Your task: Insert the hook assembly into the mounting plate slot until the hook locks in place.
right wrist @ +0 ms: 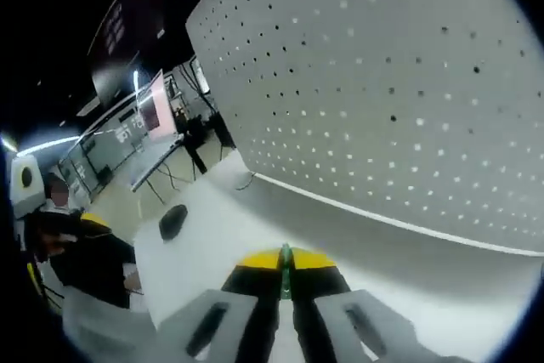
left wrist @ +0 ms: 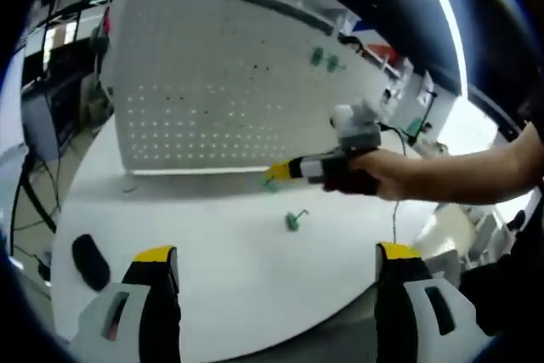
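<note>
Two yellow-tipped jaws of my left gripper [left wrist: 276, 265] rise from the bottom of the left gripper view, spread wide with nothing between them, over the round white table [left wrist: 212, 235]. My right gripper [left wrist: 274, 172] shows at mid-frame right in that view, held in my hand [left wrist: 382, 172], its tip low near the foot of the white perforated pegboard panel [left wrist: 212, 82].

In the right gripper view my right gripper [right wrist: 285, 274] has its jaws pressed close together — they pinch a thin green hook piece [right wrist: 286, 271], of which only a narrow green sliver stands up between the yellow tips. The pegboard panel [right wrist: 382, 91] fills the upper right there, standing upright on the table [right wrist: 255, 227].

A second small green hook [left wrist: 294, 220] lies loose on the table at centre of the left gripper view, just below my right gripper. Two more green hooks [left wrist: 324, 59] hang on the panel at upper right. A black oval object [left wrist: 89, 261] lies on the table at lower left.
</note>
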`<state>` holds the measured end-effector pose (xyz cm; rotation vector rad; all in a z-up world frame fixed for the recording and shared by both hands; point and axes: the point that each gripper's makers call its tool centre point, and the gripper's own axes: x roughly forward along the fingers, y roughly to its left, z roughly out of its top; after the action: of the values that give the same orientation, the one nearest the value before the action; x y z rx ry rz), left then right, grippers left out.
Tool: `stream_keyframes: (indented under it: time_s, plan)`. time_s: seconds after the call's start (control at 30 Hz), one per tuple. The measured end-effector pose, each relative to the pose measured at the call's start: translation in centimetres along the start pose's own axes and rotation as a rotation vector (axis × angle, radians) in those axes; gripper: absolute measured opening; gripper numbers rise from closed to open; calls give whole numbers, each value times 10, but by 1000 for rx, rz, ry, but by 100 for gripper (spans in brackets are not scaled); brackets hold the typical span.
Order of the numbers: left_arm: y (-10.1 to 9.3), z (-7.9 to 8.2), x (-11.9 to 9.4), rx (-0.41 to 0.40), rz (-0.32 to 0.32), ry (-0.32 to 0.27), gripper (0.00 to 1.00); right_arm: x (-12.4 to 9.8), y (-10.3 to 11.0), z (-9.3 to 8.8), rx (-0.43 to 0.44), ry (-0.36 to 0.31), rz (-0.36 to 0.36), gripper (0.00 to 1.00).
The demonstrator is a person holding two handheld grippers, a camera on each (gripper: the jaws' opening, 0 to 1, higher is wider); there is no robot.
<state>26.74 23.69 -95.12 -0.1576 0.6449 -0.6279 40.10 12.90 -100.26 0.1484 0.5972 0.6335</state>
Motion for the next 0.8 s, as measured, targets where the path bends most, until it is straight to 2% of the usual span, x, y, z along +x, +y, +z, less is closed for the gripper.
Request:
stream_keyframes:
  time_s: [0.1,0.2,0.3,0.43,0.63,0.73,0.8]
  plan:
    - [-6,3,7,-7,-5,-1,93,-25,16,12,-16,-60,19,0]
    - [-14,9,12,7,-12,-18,100,-50,31,21,7,-116,33,0]
    - [-25,15,21,-36,-59,-31,97,-75,44,26,29,-174,37,0]
    - [-35,23,28,-25,-77,-38,89,-98,62,28,71,-230,50,0]
    - [-51,36,33,-8,-112,-71,78,-123,87,34,114,-308,59,0]
    - [-60,38,34,3,-133,-66,72,-129,94,36,111,-329,57,0]
    - [-63,40,34,5,-143,-67,69,-133,100,39,147,-355,69,0]
